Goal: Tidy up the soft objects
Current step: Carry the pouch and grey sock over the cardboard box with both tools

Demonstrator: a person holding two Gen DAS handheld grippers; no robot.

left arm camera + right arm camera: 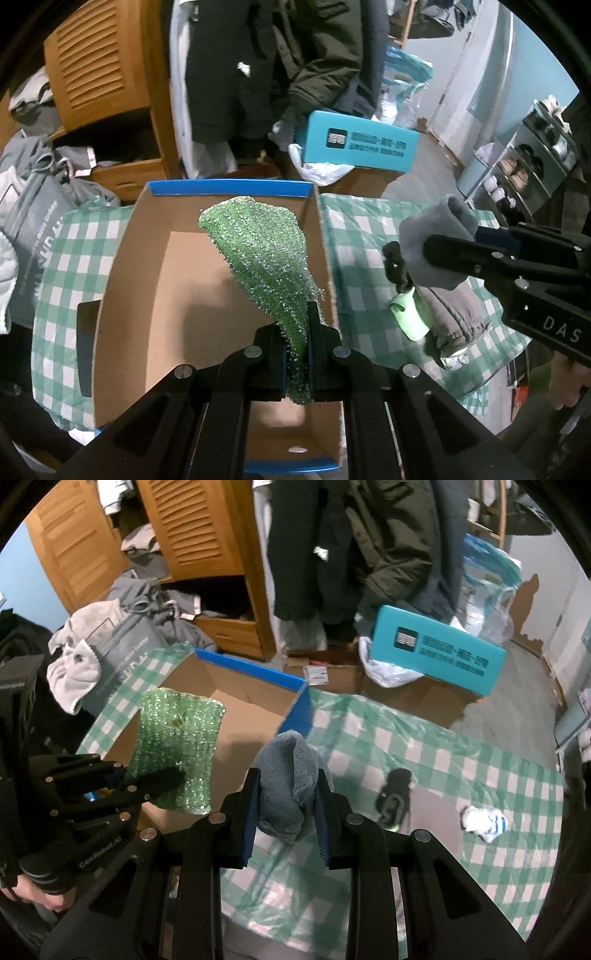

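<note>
- Step in hand: transfer of soft items into the open brown cardboard box with blue rim [229, 187], which sits on the table covered by a green-and-white checked cloth [461, 764]
- Left tongs [297, 354]: closed on the near end of a green glittery mesh scouring pad [258, 254]; the pad is held in the air over the box interior, not touching the box floor
- Right tongs [286, 812]: closed on a bunched grey-blue knitted cloth [288, 775], with the fabric bulging above and below the pads; it hangs over the table just outside the right wall of the box
- Pad orientation: in the left wrist view the long axis runs away from the tongs toward the far wall of the box, leaning to the left; the free end points at the far blue rim. In the right wrist view the broad flat face is turned toward the camera
- Grey cloth orientation: a crumpled roll, with the long axis roughly upright between the pads
- Next move, as judged: lower the left tongs toward the box floor and open them so that the pad drops flat, then bring the right tongs leftward over the box wall
- Remaining on the table: a small black item [393, 794] and a white sock with blue stripes [485, 821], both well apart from the box
</note>
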